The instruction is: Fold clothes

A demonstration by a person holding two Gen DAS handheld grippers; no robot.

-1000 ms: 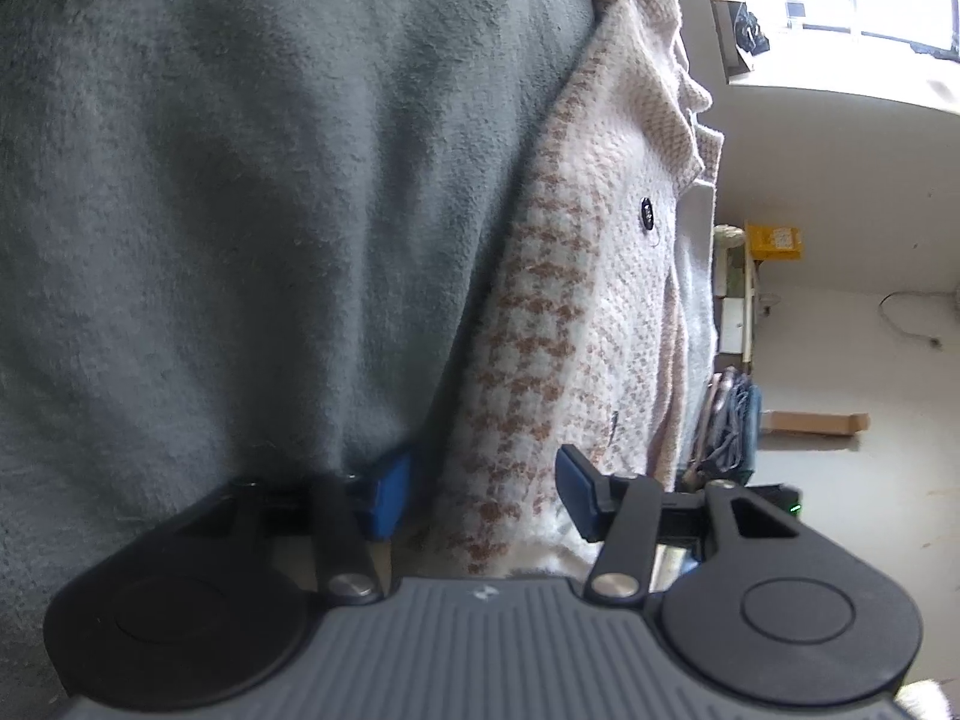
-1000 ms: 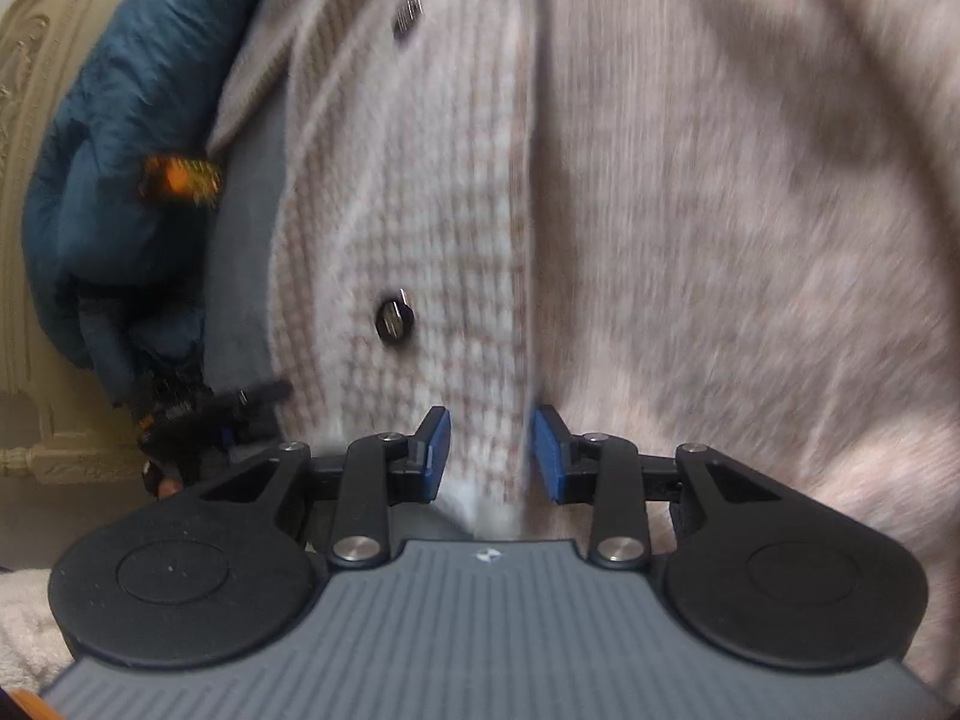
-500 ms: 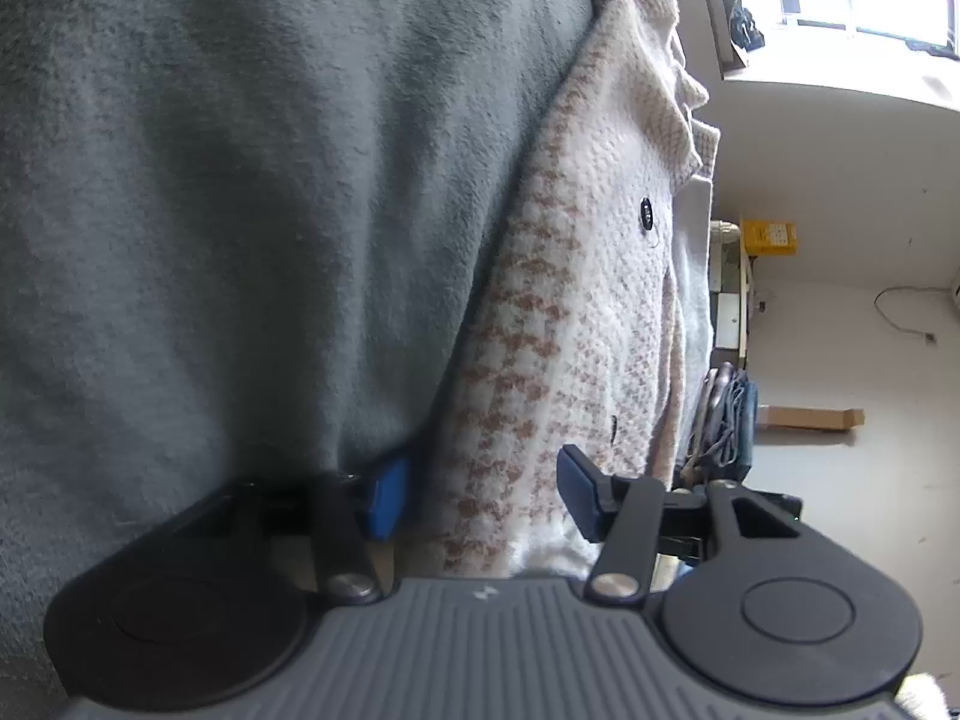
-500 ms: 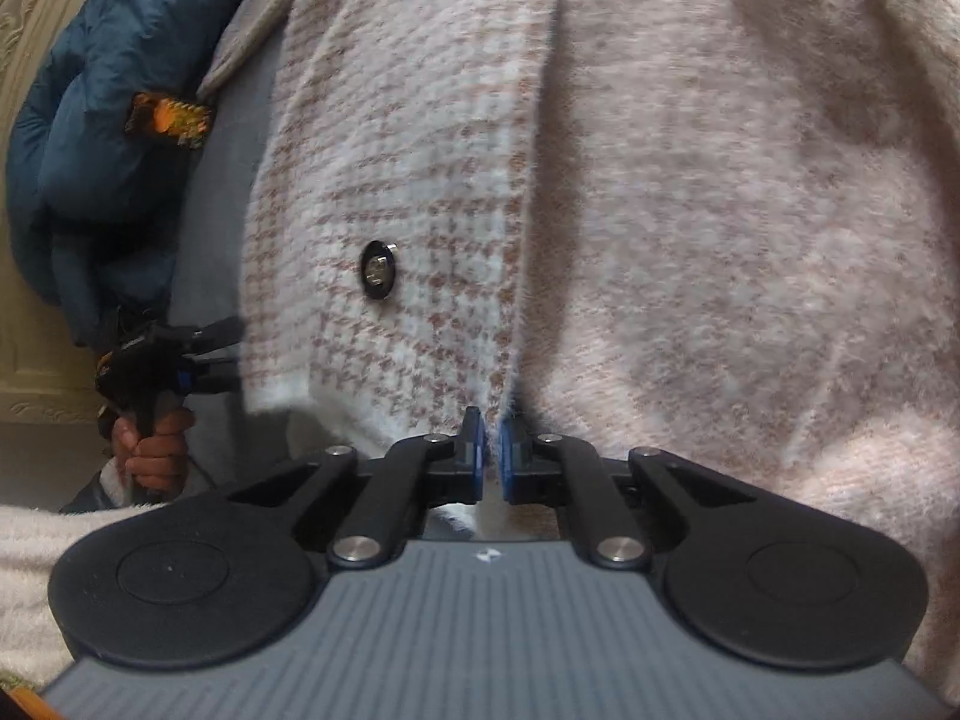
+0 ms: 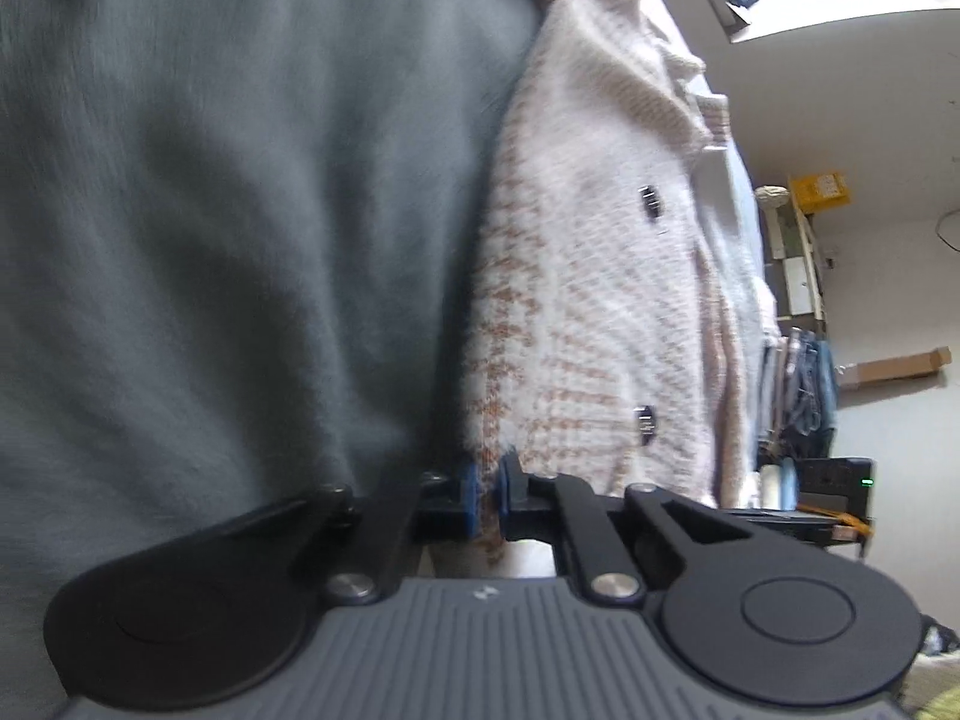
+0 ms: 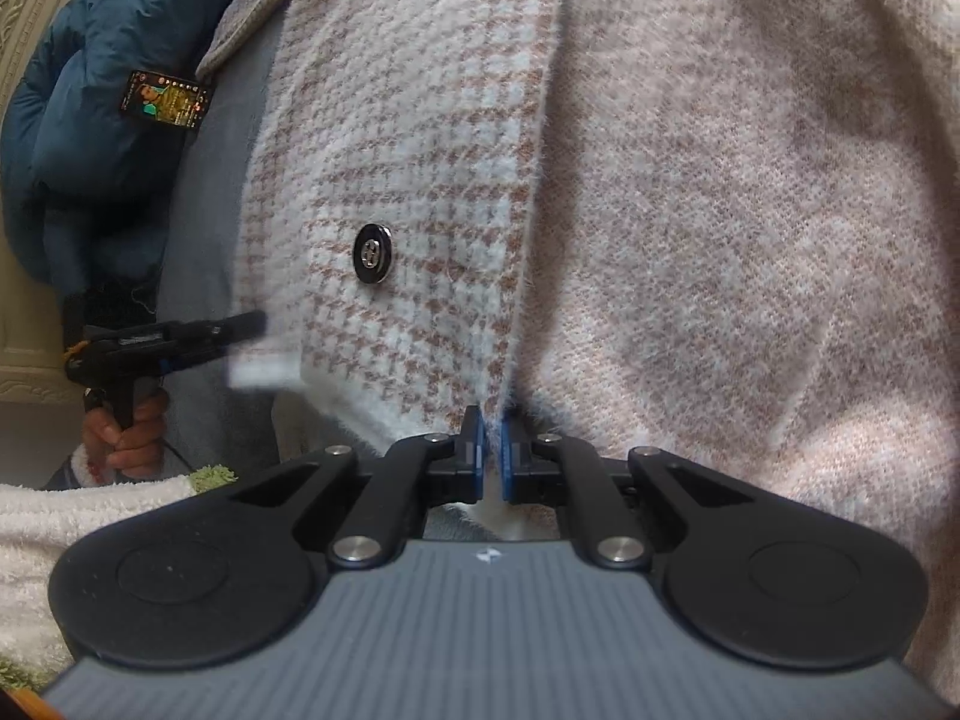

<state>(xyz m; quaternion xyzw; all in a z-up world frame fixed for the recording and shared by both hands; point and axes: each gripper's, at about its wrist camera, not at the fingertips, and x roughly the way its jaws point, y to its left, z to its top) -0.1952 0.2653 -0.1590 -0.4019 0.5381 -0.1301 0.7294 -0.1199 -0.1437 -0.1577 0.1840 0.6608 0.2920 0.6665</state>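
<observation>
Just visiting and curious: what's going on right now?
Both tools shut on cardigan hem: left tool, right tool. Cardigan lies on grey blanket. Blue jacket alongside, not blocking.

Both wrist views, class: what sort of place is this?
Probably a lived-in home room: a houndstooth cardigan lies on a grey blanket, a carved cream furniture panel behind, clothes hanging by a wall.

You see a fuzzy knitted cardigan point(image 6: 600, 192) with glossy dark buttons point(image 6: 373, 253), lying on a soft, matt grey blanket point(image 5: 240, 228). The quilted blue jacket point(image 6: 90, 120) looks smooth and faintly shiny. Your right gripper point(image 6: 491, 462) is matt black plastic with blue pads point(image 6: 476, 456) and bright metal pins.
</observation>
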